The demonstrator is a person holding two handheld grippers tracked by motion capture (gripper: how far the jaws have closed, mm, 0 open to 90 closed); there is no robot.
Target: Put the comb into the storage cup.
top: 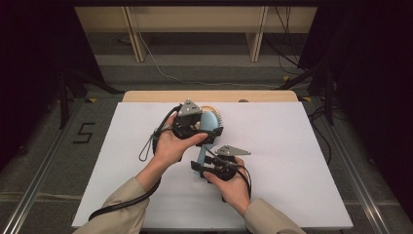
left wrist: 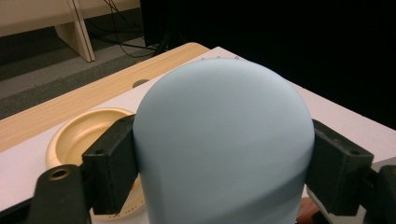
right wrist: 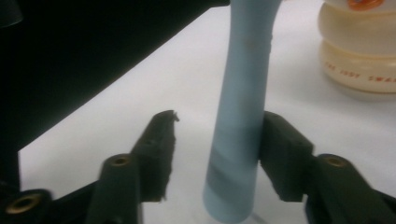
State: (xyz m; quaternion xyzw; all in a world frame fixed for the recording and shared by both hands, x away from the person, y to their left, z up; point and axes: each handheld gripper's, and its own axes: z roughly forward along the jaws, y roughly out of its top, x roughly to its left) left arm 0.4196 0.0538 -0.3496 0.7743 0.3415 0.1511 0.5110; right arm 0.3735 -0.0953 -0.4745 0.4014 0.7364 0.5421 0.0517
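brush (left wrist: 224,144) head clamped in left tool (left wrist: 224,154); handle between parted right tool (right wrist: 215,154) jaws.

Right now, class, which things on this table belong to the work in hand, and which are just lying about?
In use:
- blue hairbrush
- left hand-held gripper, clamped on the brush head
- right hand-held gripper, jaws apart around the handle

Lying about:
- cream dish
- white table
- cables on the floor
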